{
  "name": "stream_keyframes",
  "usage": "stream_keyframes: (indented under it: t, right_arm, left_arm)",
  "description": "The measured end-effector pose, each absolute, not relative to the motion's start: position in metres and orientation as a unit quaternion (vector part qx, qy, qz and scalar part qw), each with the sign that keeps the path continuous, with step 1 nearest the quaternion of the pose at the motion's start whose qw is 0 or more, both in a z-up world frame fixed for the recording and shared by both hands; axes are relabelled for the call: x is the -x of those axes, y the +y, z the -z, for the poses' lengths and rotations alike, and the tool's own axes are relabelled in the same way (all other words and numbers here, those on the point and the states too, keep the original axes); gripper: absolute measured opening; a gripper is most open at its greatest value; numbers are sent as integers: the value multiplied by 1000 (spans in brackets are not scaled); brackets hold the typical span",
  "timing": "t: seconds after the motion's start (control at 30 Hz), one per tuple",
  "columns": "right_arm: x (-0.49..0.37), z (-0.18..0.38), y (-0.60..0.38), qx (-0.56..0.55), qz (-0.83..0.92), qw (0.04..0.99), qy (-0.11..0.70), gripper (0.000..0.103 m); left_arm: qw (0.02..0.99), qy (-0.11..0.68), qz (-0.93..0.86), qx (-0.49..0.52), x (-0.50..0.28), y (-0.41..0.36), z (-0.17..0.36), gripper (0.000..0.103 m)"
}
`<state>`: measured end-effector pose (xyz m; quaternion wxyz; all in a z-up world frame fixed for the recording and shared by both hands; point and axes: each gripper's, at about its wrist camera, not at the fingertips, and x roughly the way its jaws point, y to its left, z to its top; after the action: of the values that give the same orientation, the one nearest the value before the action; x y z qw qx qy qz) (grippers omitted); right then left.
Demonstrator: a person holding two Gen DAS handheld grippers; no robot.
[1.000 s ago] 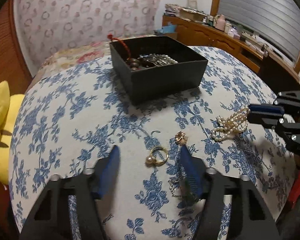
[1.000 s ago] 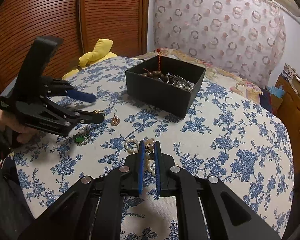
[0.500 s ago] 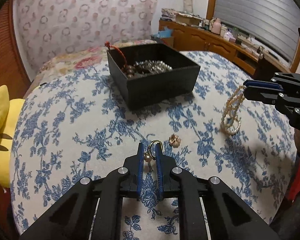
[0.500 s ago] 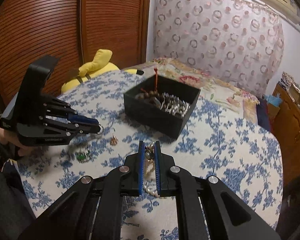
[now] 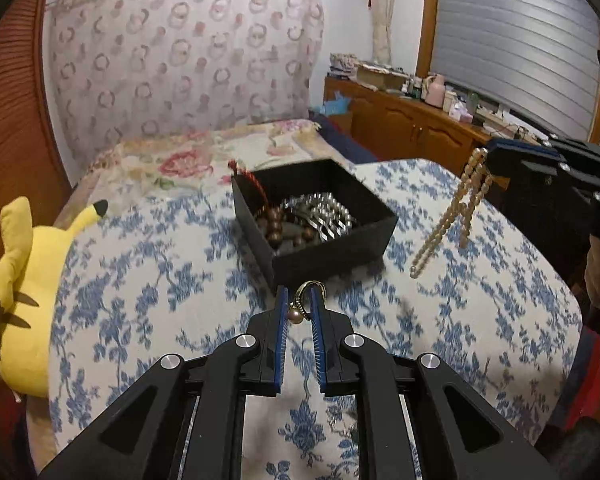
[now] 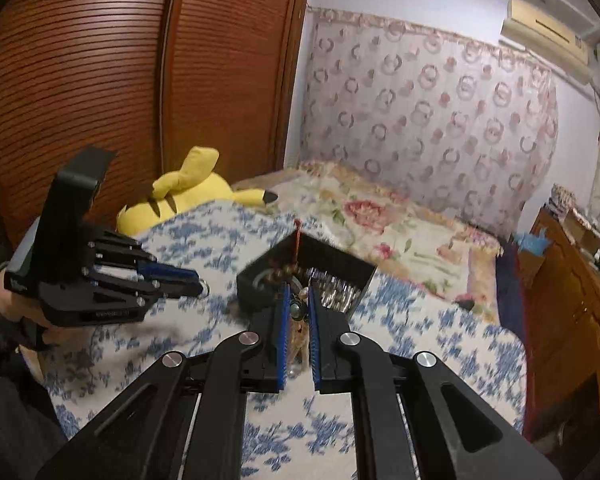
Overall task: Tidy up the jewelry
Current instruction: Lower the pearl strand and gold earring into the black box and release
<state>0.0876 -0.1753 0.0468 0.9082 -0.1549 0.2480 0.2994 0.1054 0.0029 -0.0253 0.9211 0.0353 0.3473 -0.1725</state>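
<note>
My left gripper [image 5: 300,300] is shut on a gold ring with a pearl [image 5: 306,304], held above the blue-flowered cloth [image 5: 140,280] just short of the black jewelry box [image 5: 332,256]. In the box lie brown wooden beads [image 5: 278,226] with a red cord and silvery pieces. My right gripper [image 6: 298,300] is shut on a pearl necklace [image 5: 456,220], which dangles free above the cloth to the right of the box. The right wrist view shows the left gripper [image 6: 198,286] at the left, with the ring at its tip, and the box [image 6: 260,284] just beyond my fingertips.
A yellow plush toy [image 5: 24,280] lies at the table's left edge. Behind the table is a bed with a flowered cover [image 5: 188,156]. A wooden cabinet [image 5: 412,124] with clutter runs along the right, and wooden slatted doors [image 6: 100,80] stand at the left.
The left gripper closed on the pearl ring and lifted it off the cloth. The right gripper rose with the pearl necklace, which now hangs clear of the table. Both moved nearer the box.
</note>
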Motion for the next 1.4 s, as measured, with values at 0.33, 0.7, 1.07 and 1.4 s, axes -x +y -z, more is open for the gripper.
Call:
stream_keyframes:
  t: [0.33,0.7,1.07,1.4]
  right_arm:
    - [-113,-76,-165,160,-290,918,217,10]
    - [-152,-64,-153,157,-285,916,235,10]
    - [-179,-23,-152,129,-295,901,292,11]
    - [-172,-13,-171,109,-286,903,300,14]
  left_arm:
    - [926,332,174,-35,-118,-4,11,10]
    - [926,339,163,-34,-138,-5,13,10]
    - [923,353,151,-31,-162,-6,20,10]
    - [924,349,151,-41,-181,-21,12,10]
